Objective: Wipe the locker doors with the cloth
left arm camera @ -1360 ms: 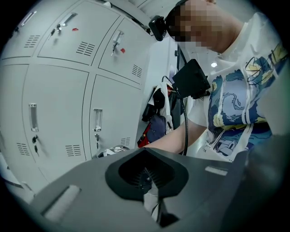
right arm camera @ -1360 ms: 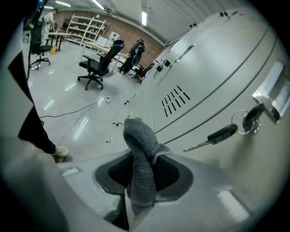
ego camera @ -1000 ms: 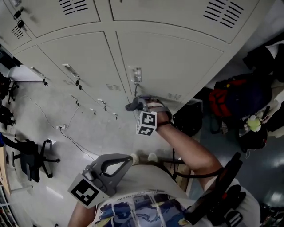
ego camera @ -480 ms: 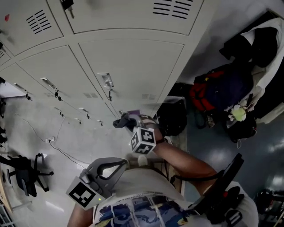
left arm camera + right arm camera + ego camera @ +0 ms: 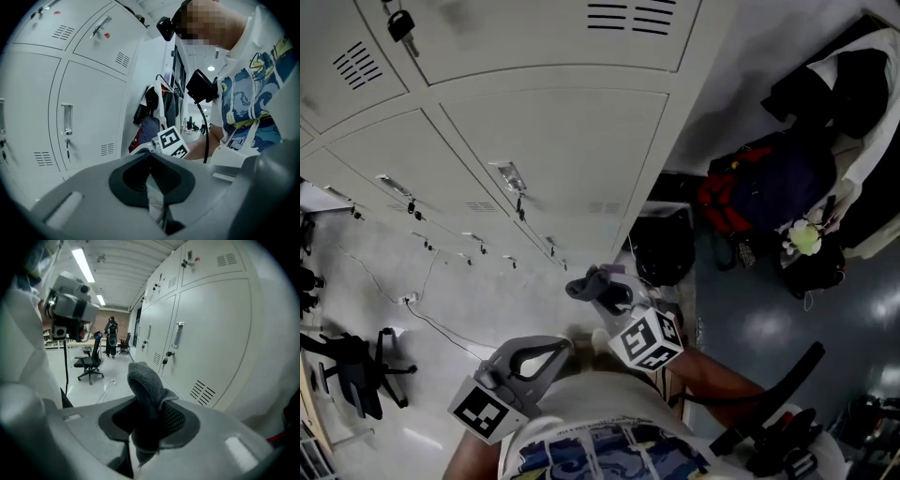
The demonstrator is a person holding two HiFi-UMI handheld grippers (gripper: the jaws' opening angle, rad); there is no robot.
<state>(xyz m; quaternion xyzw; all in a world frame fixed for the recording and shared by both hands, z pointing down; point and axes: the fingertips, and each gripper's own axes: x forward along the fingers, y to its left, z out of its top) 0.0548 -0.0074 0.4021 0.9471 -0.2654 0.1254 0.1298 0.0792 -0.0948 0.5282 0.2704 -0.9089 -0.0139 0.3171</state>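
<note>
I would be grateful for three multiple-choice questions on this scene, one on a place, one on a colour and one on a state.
1. Where is the cloth?
A. Between the jaws of the right gripper
B. Draped over a locker handle
C. On the floor

2. What colour is the cloth?
A. Red
B. Yellow
C. Grey

3. How do the jaws of the left gripper stand?
A. Wide apart
B. Together, with nothing between them
C. Clamped on a key

Answers:
1 A: the right gripper view shows the cloth pinched between the jaws and sticking up past them.
2 C: it is grey in both that view and the head view.
3 B: the left gripper view shows them meeting, with nothing caught.
</note>
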